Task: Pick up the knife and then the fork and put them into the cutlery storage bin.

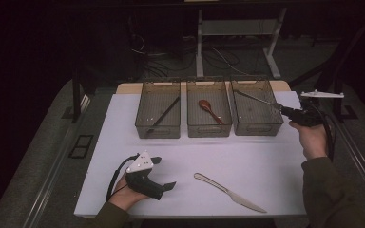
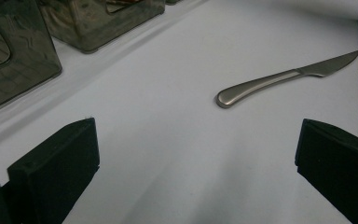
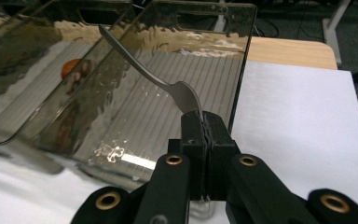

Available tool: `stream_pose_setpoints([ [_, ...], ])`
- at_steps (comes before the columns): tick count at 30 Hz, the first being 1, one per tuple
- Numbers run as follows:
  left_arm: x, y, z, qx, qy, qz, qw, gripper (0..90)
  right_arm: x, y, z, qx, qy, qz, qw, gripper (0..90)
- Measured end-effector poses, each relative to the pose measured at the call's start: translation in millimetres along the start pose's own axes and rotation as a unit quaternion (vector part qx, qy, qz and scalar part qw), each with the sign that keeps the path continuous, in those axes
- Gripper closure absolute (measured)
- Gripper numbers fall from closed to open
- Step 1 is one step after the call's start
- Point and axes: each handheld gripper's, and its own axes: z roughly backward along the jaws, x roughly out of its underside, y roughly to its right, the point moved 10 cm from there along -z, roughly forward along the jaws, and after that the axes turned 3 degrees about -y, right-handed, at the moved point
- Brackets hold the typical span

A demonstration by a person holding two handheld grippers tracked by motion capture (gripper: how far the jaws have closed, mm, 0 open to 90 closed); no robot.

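While the right hand-held gripper (image 3: 204,122) pinches a fork (image 3: 154,79) over the right bin (image 1: 256,124), left hand-held gripper (image 1: 164,173) spread, no legible writing.

fingers (image 2: 56,172) wide apart | knife (image 2: 284,79) on white table (image 2: 177,154) | bins (image 2: 23,51) top left

desk (image 1: 266,161): white top, pale wood edge at the back
bins (image 1: 158,108): smoky grey, see-through, ribbed floors
spoon (image 1: 211,110): reddish brown
knife (image 1: 229,192): silver
fork (image 3: 158,79): silver
stick (image 1: 164,114): black
left hand-held gripper (image 1: 164,173): black, light grey plate
right hand-held gripper (image 3: 204,126): black, brass-coloured rivets
sleeve (image 1: 332,190): olive green
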Motion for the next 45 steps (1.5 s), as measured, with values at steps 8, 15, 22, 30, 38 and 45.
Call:
stream_pose_setpoints([
  [8, 0.5, 0.4, 0.1, 0.002, 0.0, -0.002, 1.0, 0.0, -1.8, 4.2, -27.3, 0.026, -0.032, -0.008, 0.9991, 88.6],
  [15, 0.1, 2.7, -1.0, 0.005, -0.001, -0.003, 1.0, 0.0, 4.4, 3.6, -43.0, 0.037, -0.051, 0.0, 0.998, 88.4],
  [22, -0.1, 2.2, -0.7, 0.004, 0.0, -0.002, 1.0, 0.0, 8.8, -0.1, -49.8, 0.04, -0.065, 0.013, 0.997, 88.4],
  [30, -0.4, 2.5, -0.1, 0.004, 0.0, -0.003, 1.0, 0.0, 10.7, -1.7, -48.1, 0.025, -0.063, 0.008, 0.9977, 82.6],
  [38, -0.3, 2.5, -0.1, 0.004, 0.0, -0.003, 1.0, 0.0, 5.4, -10.7, -34.2, -0.011, -0.041, 0.007, 0.9991, 69.1],
  [45, -0.5, 2.9, -0.4, 0.004, 0.0, -0.003, 1.0, 0.0, 7.6, -30.7, -8.9, -0.061, -0.033, 0.03, 0.9971, 51.5],
])
